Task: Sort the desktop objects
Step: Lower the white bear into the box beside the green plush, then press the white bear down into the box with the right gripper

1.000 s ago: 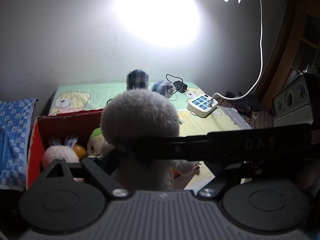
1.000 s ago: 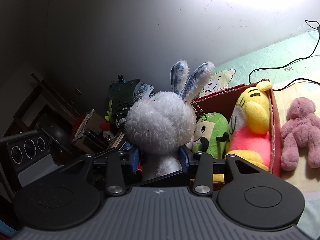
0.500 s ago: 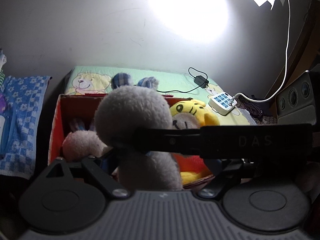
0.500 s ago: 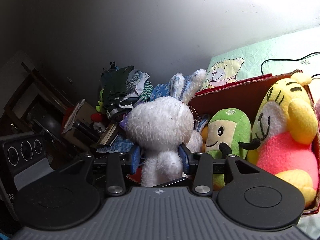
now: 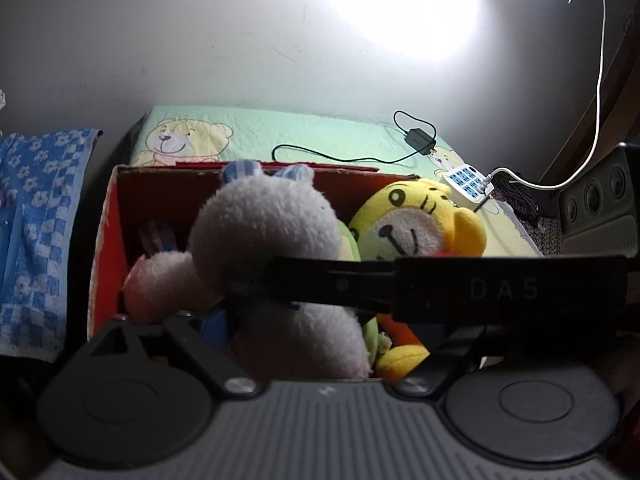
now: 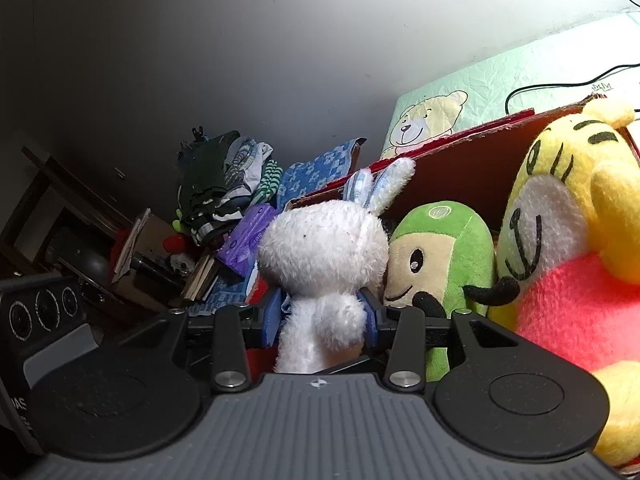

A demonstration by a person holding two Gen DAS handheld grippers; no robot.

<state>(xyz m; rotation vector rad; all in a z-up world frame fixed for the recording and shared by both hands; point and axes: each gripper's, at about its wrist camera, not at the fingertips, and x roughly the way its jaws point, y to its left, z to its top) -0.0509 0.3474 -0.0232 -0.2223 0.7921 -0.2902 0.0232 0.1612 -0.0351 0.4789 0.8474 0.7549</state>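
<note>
- Lying under everything, the bear-print quilt [image 5: 312, 132] is covering the surface against the grey wall, green and yellow, with a blue checked towel [image 5: 36, 216] hanging at its left edge.
- Red cardboard box [image 5: 108, 216] is sitting on the quilt, open at the top and holding several soft toys.
- Yellow tiger plush [image 6: 576, 216] is leaning in the right part of the box, its pink belly facing the right wrist camera.
- White rabbit plush [image 6: 324, 248], with blue checked ears, is hanging over the left part of the box, beside the green plush [image 6: 444, 248] and touching it.
- Right gripper [image 6: 322, 316] is clamping the rabbit's body between its blue-padded jaws.
- Left gripper [image 5: 256, 300] is pressing against the same rabbit from the other side; I cannot tell how its jaws are standing, as the plush is hiding them.
- White power strip [image 5: 468, 182] is resting on the quilt beyond the box, with a white cable [image 5: 596, 92] rising from it.
</note>
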